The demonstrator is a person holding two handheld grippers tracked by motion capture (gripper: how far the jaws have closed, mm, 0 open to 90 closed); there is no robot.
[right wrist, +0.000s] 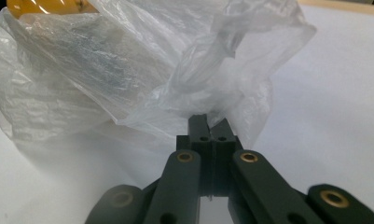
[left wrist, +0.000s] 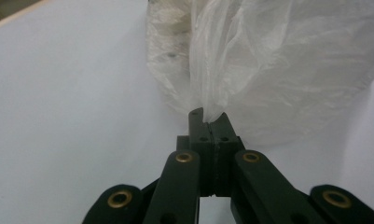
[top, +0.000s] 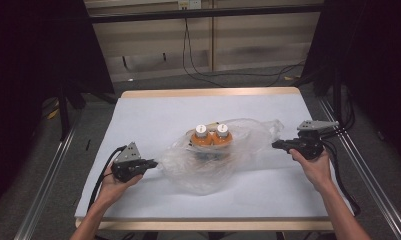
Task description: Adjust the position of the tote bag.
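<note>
Clear crinkled plastic bag with two orange white-capped bottles sits mid-tabletop; we pinch its edges, left gripper and right gripper both clamped on film; unbagging looks left.

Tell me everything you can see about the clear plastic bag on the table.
The plastic bag is thin, clear and crinkled, lying slumped mid-table on the white tabletop. Inside stand two orange bottles with white caps, side by side. Its mouth is spread sideways: the left hand-held gripper is shut on a bunched edge at one end, and the right hand-held gripper is shut on the film at the opposite end.
</note>
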